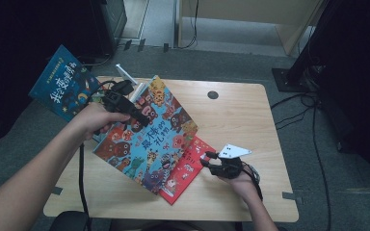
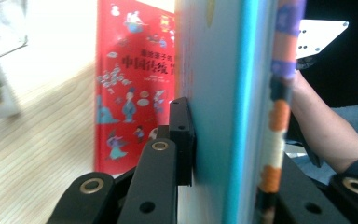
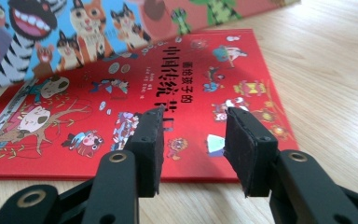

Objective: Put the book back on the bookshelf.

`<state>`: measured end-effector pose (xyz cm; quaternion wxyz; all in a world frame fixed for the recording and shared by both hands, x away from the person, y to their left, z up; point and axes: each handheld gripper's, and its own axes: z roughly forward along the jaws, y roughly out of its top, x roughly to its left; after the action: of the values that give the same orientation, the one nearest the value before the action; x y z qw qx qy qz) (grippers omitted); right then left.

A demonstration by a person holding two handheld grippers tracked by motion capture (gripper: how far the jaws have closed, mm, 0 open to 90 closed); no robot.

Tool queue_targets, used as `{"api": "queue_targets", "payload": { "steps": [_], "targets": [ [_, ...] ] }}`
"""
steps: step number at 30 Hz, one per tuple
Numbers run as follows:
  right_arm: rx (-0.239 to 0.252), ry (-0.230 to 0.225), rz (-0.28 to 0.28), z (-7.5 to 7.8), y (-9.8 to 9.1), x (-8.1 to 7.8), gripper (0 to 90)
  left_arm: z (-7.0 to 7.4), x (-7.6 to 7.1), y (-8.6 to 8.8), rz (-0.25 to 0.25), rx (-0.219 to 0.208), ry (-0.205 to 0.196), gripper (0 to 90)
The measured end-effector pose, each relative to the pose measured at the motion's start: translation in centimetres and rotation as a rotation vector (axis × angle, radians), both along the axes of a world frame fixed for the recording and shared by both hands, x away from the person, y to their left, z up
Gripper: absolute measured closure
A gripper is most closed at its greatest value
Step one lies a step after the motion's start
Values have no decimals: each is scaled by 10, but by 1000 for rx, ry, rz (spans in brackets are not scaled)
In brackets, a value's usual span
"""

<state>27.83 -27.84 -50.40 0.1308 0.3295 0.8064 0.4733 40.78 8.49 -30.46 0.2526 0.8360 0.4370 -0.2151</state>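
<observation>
A large blue picture book (image 1: 149, 134) covered in cartoon animals is tilted up off the table, its far-left corner raised. My left gripper (image 1: 142, 115) is shut on its upper left edge; in the left gripper view the book's (image 2: 214, 93) edge sits clamped between the black jaws (image 2: 233, 154). Under it, flat on the table, lies a red picture book (image 1: 190, 166), (image 2: 130, 84). My right gripper (image 1: 212, 159) hovers at that book's right edge. Its jaws (image 3: 193, 140) stand open with nothing between them, the red cover (image 3: 121, 116) just beyond.
A dark blue book (image 1: 65, 82) sticks out past the table's far-left corner, beside a thin white stand (image 1: 125, 74). The wooden table (image 1: 241, 115) has a round cable hole (image 1: 213, 95) near the back. Black equipment and cables stand on the floor around it.
</observation>
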Motion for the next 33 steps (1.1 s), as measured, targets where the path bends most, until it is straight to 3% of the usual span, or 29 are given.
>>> {"api": "queue_targets", "payload": {
  "steps": [6, 18, 23, 33],
  "targets": [
    [-19, 5, 25, -2, 10, 6, 524, 7, -7, 32, 60, -2, -8, 804],
    [-97, 35, 117, -12, 30, 19, 507, 37, -27, 119, 235, -5, -21, 804],
    [-95, 22, 131, -13, 30, 21, 498, 49, -33, 152, 294, -10, -21, 805],
    [-77, 8, 134, -15, 28, 20, 485, 78, -37, 201, 387, -19, -48, 807]
  ]
}}
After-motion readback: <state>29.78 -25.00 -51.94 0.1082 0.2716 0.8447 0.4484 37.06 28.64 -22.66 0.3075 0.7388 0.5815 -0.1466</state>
